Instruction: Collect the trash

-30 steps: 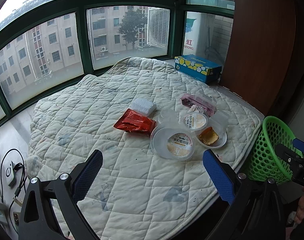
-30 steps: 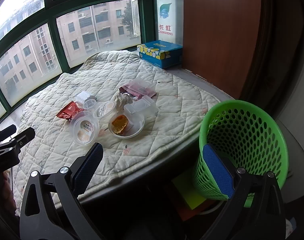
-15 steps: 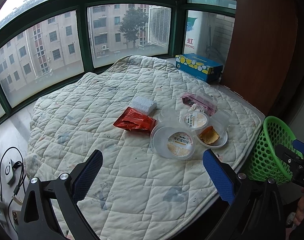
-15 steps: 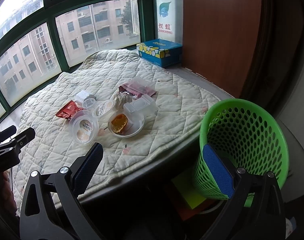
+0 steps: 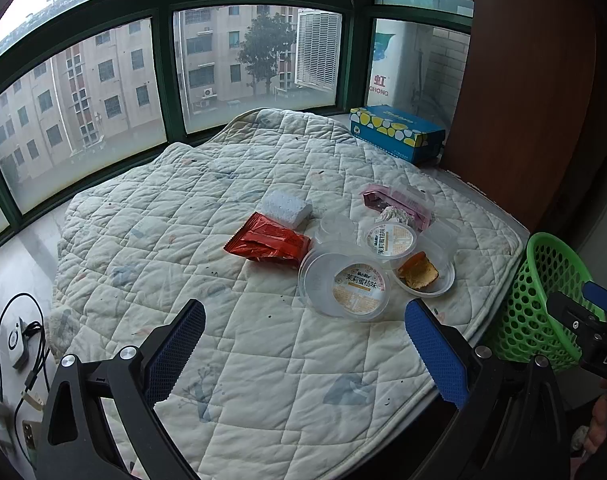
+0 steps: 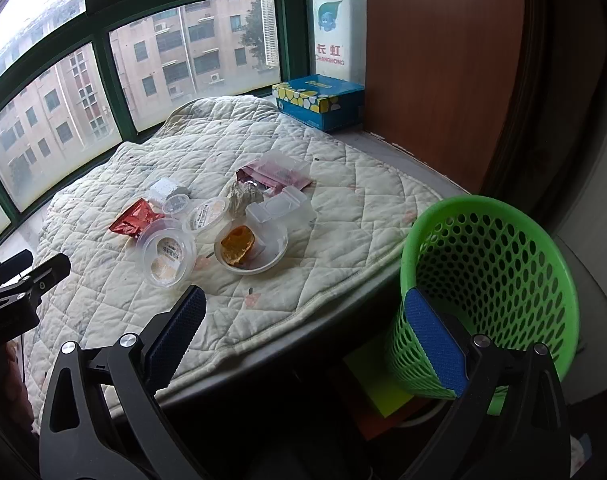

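Two grippers, both mine, both spread wide and holding nothing. My left gripper (image 5: 303, 344) hovers over the near part of the white quilted pad (image 5: 183, 216) on the desk; my right gripper (image 6: 303, 332) hangs off the desk edge, its right finger in front of the green perforated plastic basket (image 6: 503, 264), which stands beside the desk at the right. Trash sits clustered on the pad, all apart from both grippers: crumpled red foil wrapper (image 5: 269, 242), white foam block (image 5: 287, 208) just behind it, large clear round plastic tub with printed label (image 5: 345, 286), smaller labelled clear cup (image 5: 391, 238), white bowl with an orange food scrap (image 5: 423, 276), pink flat packet (image 5: 395, 202) furthest back. Blue spotted tissue box (image 5: 395, 132) by the window, well apart.
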`<state>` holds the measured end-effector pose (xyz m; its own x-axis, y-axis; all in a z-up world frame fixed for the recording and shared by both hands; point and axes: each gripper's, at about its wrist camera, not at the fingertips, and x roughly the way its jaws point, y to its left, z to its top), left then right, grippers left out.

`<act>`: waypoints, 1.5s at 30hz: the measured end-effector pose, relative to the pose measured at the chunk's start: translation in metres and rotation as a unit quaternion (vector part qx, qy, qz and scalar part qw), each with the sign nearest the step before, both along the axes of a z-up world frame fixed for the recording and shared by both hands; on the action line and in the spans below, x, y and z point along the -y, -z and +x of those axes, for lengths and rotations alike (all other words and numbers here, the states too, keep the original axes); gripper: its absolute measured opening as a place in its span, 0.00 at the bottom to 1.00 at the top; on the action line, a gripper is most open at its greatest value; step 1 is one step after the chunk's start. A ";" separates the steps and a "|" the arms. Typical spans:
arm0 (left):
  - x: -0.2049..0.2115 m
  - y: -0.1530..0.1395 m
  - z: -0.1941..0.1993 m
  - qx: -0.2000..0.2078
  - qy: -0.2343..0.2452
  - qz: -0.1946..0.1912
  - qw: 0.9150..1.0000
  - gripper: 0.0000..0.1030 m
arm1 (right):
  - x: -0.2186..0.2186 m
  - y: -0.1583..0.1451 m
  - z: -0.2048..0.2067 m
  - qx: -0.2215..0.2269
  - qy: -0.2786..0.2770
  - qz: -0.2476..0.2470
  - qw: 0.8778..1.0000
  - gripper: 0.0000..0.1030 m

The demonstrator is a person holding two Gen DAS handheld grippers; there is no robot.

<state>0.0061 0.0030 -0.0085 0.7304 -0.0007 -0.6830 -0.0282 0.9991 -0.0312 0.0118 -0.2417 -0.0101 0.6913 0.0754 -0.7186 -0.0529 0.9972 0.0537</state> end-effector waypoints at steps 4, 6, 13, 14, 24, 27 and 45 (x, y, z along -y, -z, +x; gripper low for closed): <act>0.001 0.001 0.001 -0.001 0.002 0.000 1.000 0.94 | 0.000 0.001 0.002 -0.002 0.001 0.000 1.000 0.95; 0.002 0.002 0.003 -0.002 0.002 0.001 1.000 0.94 | 0.000 0.001 0.002 -0.002 0.001 0.000 1.000 0.95; 0.004 0.003 0.004 -0.004 0.003 -0.002 1.000 0.94 | 0.001 0.002 0.004 -0.004 0.003 0.002 1.000 0.95; 0.004 0.002 0.006 -0.005 0.003 -0.002 1.000 0.94 | 0.002 0.001 0.004 -0.004 0.003 0.002 1.000 0.95; 0.006 0.001 0.008 -0.006 0.005 -0.006 1.000 0.94 | 0.005 0.000 0.006 -0.003 0.006 0.002 1.000 0.95; 0.007 0.000 0.009 -0.007 0.006 -0.006 1.000 0.94 | 0.006 -0.001 0.006 -0.002 0.009 0.003 1.000 0.95; 0.014 -0.003 0.023 -0.010 0.017 -0.004 1.000 0.94 | 0.003 0.002 0.013 -0.002 0.002 0.002 1.000 0.95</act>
<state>0.0288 -0.0106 -0.0052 0.7164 -0.0311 -0.6970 0.0050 0.9992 -0.0395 0.0251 -0.2444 -0.0125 0.6889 0.0757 -0.7209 -0.0484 0.9971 0.0584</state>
